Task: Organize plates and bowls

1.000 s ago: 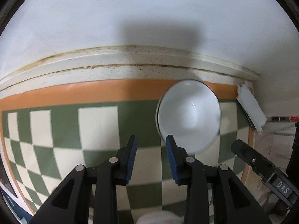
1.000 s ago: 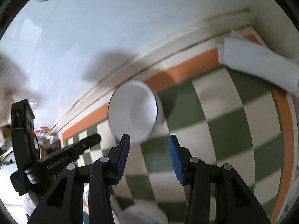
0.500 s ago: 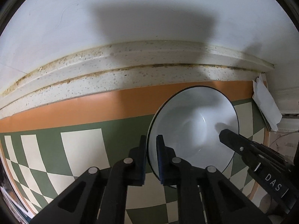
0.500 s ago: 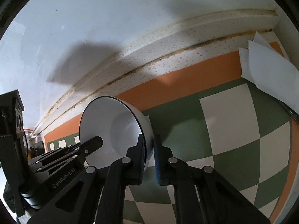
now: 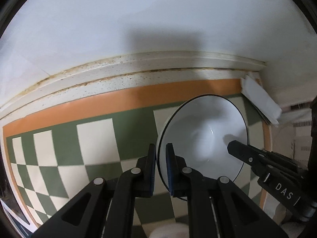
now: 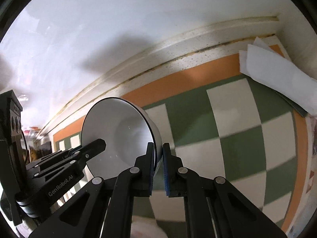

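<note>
A white bowl with a thin dark rim [image 5: 204, 136] is held up off the green and cream checkered mat [image 5: 95, 140] by both grippers. My left gripper [image 5: 160, 169] is shut on its left rim. My right gripper [image 6: 158, 166] is shut on its right rim; the bowl [image 6: 118, 136] shows there tilted, its inside facing left. Each gripper's fingers reach into the other's view, the right one in the left wrist view [image 5: 261, 160] and the left one in the right wrist view [image 6: 79, 154]. A blurred white round thing [image 5: 170, 231] lies at the bottom edge under the grippers.
The mat has an orange border [image 5: 138, 97] and lies against a stained cream ledge [image 5: 138, 69] below a white wall. Folded white paper [image 6: 277, 77] lies at the mat's far right corner. Cluttered items [image 6: 33, 150] show at far left in the right wrist view.
Both grippers closed on the bowl's opposite rims between a second and half a second ago. Since then the bowl has been raised and pulled back from the wall.
</note>
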Motion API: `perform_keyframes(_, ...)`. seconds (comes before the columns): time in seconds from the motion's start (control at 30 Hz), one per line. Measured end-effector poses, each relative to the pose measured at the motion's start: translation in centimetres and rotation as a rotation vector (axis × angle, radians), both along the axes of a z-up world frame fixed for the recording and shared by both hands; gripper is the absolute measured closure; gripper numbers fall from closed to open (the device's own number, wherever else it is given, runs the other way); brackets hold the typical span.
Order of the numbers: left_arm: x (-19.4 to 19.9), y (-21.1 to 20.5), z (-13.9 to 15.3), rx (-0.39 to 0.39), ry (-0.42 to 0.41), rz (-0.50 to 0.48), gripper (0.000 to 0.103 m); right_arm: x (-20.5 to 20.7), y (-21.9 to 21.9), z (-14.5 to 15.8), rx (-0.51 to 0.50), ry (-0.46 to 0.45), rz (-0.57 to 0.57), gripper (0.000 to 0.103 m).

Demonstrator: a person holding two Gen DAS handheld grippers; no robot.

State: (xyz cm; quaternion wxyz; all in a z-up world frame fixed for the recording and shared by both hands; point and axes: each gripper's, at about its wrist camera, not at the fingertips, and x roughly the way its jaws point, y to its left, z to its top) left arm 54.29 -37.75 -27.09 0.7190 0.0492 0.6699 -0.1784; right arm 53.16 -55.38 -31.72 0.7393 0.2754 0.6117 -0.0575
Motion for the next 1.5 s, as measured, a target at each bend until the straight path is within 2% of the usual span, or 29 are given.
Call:
perform_keyframes(0.27, -5.5, 2.6, 5.1, -0.04, -0.059, -0.045, 0.095, -6.5, 3.4, 5.0, -0.014, -0.051, 0.04, 0.093)
perform_keyframes(0.5, -10.4, 4.2, 6.2, -0.054, -0.067, -0.07, 0.095, -12.2, 6.4, 7.9, -0.035, -0.069, 0.061, 0.093)
perform_keyframes(0.67, -13.2, 5.5, 6.5, -0.057, -0.062, -0.086, 0.095, -16.0, 8.2, 8.5, -0.026, -0.069, 0.062, 0.093)
perform_keyframes(0.87, -15.9, 6.8, 6.1, -0.037, -0.072, -0.1, 0.095, -18.7, 9.7, 7.9, -0.006, -0.056, 0.052, 0.093)
perform_keyframes(1.03, -17.1, 7.5, 4.6, -0.029, -0.039, -0.095, 0.095, -20.1, 10.2, 6.1, 0.02, -0.024, 0.039, 0.093)
perform_keyframes(1.5, -18.1, 6.7, 0.6, 0.029, 0.026, -0.123, 0.095, -20.9, 9.9, 2.3, 0.013, 0.054, 0.035, 0.092)
